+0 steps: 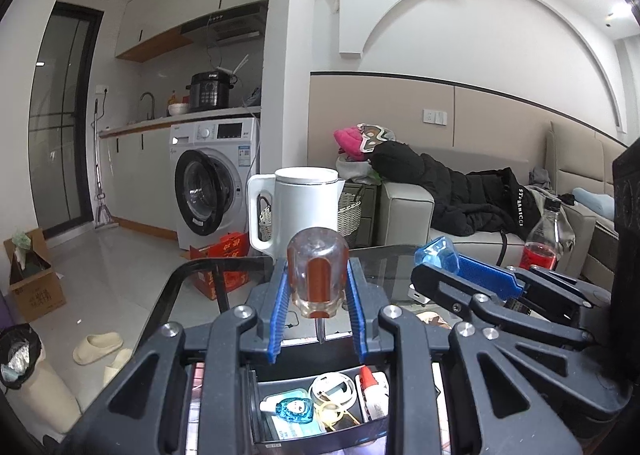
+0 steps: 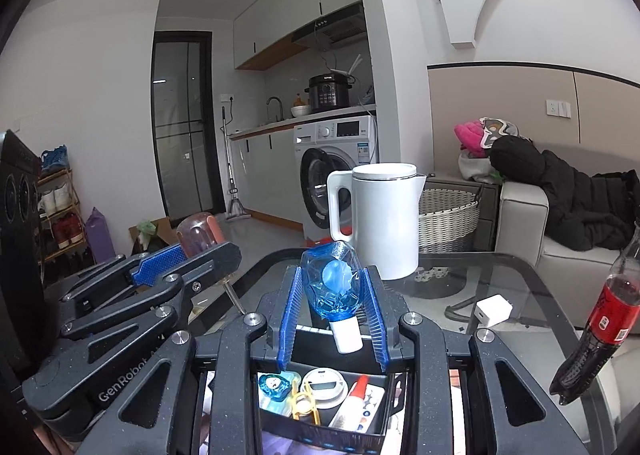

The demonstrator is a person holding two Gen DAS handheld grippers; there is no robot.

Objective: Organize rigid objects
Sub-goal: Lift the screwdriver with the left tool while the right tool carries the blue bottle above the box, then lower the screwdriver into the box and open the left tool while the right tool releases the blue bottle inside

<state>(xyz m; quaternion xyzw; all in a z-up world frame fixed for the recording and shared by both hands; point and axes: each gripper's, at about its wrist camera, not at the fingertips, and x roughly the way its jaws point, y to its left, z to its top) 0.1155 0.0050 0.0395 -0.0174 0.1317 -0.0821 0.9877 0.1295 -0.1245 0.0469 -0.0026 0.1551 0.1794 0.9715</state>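
Left fingers (image 1: 317, 291) grip screwdriver (image 1: 318, 275), shaft tip hidden | right fingers (image 2: 335, 297) clamp blue bottle (image 2: 334, 285)

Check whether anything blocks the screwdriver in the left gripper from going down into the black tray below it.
Nothing visible does. The left gripper holds the screwdriver tip-down right above the open black tray. The tray already holds small items, so free room is limited. The right gripper, holding a blue bottle, sits beside, not below.

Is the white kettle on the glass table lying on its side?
No, the white kettle stands upright on the glass table, lid on top and handle to the left, beyond the blue bottle in the right gripper.
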